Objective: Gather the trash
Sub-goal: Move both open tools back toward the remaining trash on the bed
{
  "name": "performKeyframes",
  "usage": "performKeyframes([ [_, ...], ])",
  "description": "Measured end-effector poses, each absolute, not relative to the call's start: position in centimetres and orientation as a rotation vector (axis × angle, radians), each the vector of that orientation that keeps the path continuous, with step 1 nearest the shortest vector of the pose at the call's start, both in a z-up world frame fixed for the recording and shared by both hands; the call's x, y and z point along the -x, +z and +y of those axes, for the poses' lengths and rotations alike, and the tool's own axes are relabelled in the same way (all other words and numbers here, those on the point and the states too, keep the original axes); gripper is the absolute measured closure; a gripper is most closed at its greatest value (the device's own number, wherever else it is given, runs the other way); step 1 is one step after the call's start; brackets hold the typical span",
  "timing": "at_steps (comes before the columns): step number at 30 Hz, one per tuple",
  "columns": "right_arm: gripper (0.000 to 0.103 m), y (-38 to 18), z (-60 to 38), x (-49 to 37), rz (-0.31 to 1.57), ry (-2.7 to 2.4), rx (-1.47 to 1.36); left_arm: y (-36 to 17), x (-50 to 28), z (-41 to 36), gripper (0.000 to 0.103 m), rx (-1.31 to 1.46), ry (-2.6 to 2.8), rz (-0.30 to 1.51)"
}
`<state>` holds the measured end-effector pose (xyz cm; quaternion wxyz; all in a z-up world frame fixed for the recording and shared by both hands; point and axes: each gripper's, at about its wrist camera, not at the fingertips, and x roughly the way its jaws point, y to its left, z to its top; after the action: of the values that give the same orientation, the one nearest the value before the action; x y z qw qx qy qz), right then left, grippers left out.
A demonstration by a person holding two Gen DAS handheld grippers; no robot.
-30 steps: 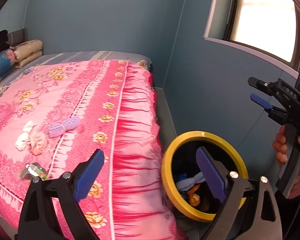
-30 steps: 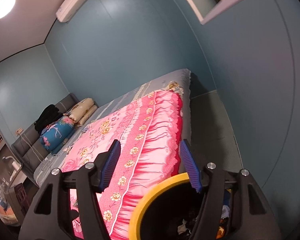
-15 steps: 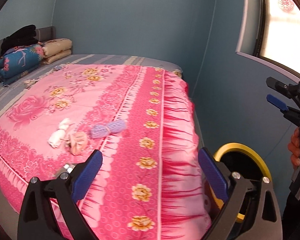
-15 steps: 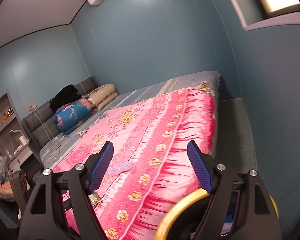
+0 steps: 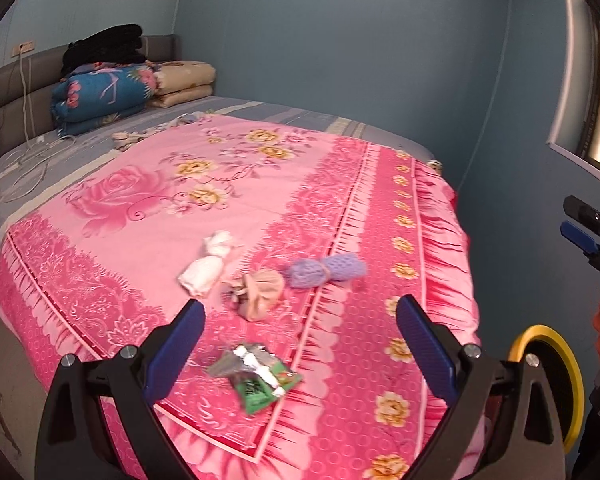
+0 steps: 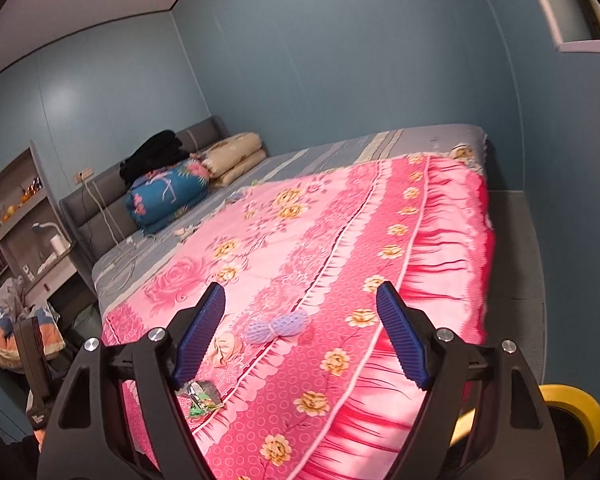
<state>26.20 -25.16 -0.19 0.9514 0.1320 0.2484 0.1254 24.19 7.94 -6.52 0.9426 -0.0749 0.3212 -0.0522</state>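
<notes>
Trash lies on the pink floral bedspread (image 5: 260,208): a green and silver wrapper (image 5: 256,376), a beige crumpled piece (image 5: 260,290), a white foam net (image 5: 208,264) and a purple foam net (image 5: 326,269). My left gripper (image 5: 300,344) is open and empty, hovering just above the wrapper. My right gripper (image 6: 300,336) is open and empty, above the bed's near side; the purple net (image 6: 278,326), the beige piece (image 6: 224,348) and the wrapper (image 6: 200,396) show between its fingers. The yellow-rimmed bin (image 5: 552,376) stands on the floor at the right, also in the right wrist view (image 6: 568,404).
Folded quilts (image 5: 100,96) and pillows (image 5: 184,84) are stacked at the headboard. Cables (image 5: 32,160) lie on the grey sheet. A shelf unit (image 6: 16,220) stands beside the bed. A narrow floor strip (image 6: 516,248) runs between bed and wall.
Both grippers swung left, away from the bin and over the bed. The trash items now sit in front of the left gripper; the bin has slid to the right edge.
</notes>
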Motion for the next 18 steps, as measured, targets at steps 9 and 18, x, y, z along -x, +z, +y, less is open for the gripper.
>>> performKeyframes([
  [9,0.028,-3.1,-19.7,-31.9,0.592,0.299,-0.23,-9.4,-28.1,13.4,0.01,0.185,-0.004,0.687],
  [18,0.028,-6.6,-16.0,-37.1,0.676,0.32,-0.207,-12.0,-31.8,16.2,0.01,0.205,0.032,0.729],
])
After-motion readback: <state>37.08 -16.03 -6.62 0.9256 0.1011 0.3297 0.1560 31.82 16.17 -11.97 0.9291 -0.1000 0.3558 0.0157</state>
